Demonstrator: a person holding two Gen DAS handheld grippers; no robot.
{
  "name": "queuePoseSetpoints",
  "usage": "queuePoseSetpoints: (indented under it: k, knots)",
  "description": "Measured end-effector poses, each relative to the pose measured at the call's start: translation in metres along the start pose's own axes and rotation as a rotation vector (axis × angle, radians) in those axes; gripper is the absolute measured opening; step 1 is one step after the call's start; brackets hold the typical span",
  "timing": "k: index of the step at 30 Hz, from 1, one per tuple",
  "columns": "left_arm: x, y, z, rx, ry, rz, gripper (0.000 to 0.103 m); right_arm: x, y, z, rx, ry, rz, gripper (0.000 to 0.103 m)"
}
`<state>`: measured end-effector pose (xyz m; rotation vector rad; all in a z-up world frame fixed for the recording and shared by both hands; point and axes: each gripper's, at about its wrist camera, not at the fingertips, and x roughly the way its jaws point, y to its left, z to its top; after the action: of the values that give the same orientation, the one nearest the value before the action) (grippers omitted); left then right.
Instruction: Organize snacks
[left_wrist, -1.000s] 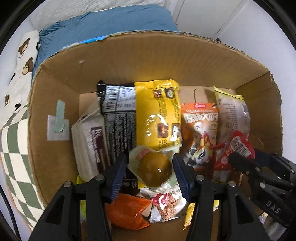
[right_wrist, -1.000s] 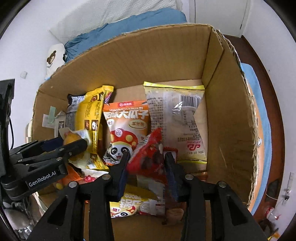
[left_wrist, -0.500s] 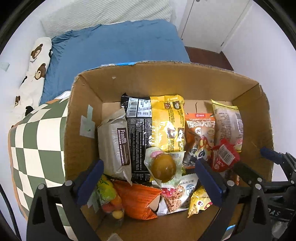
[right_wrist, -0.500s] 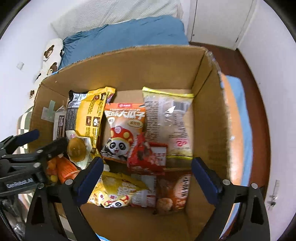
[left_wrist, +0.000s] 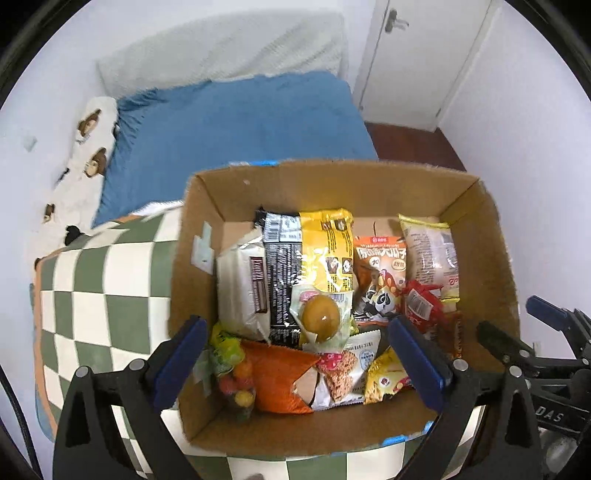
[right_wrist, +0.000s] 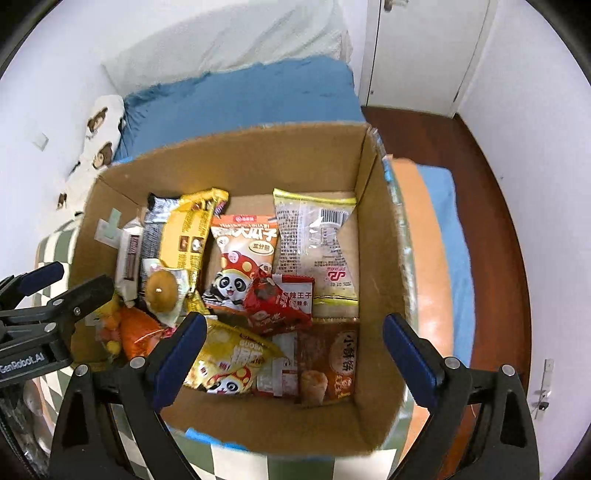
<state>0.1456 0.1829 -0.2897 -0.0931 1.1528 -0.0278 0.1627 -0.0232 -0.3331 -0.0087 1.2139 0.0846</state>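
Both grippers backed up out of the box (left_wrist: 369, 177). Left gripper (left_wrist: 295, 363) and right gripper (right_wrist: 295, 352) were wide open, empty. Egg pack (left_wrist: 320, 319) and red packet (right_wrist: 280, 301) lay among the snacks.

Both wrist views above, sharing cardboard box (left_wrist: 332, 435).

Orange packet (left_wrist: 275, 373) and candy bag (left_wrist: 231, 363) half under neighbouring packets.

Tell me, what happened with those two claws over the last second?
Both let go and pulled back up out of the cardboard box. The left gripper released the round yellow snack; the right gripper released the red packet. Both now gape wide. The other snacks lie as before.
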Motion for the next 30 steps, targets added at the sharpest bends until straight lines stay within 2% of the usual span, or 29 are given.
queuePoseSetpoints:
  k: [9,13,30]
  knots:
    - [-0.074,0.002,-0.051,0.005,-0.155,0.056,0.101,-0.087,0.009,-0.053,-0.013,-0.197,-0.040,0.098]
    - [-0.107,0.003,-0.079,-0.003,-0.221,0.052,0.101,-0.122,0.015,-0.085,-0.008,-0.248,-0.018,0.099]
    - [-0.213,0.006,-0.165,-0.021,-0.345,0.020,0.101,-0.251,0.034,-0.191,-0.023,-0.447,0.006,0.100]
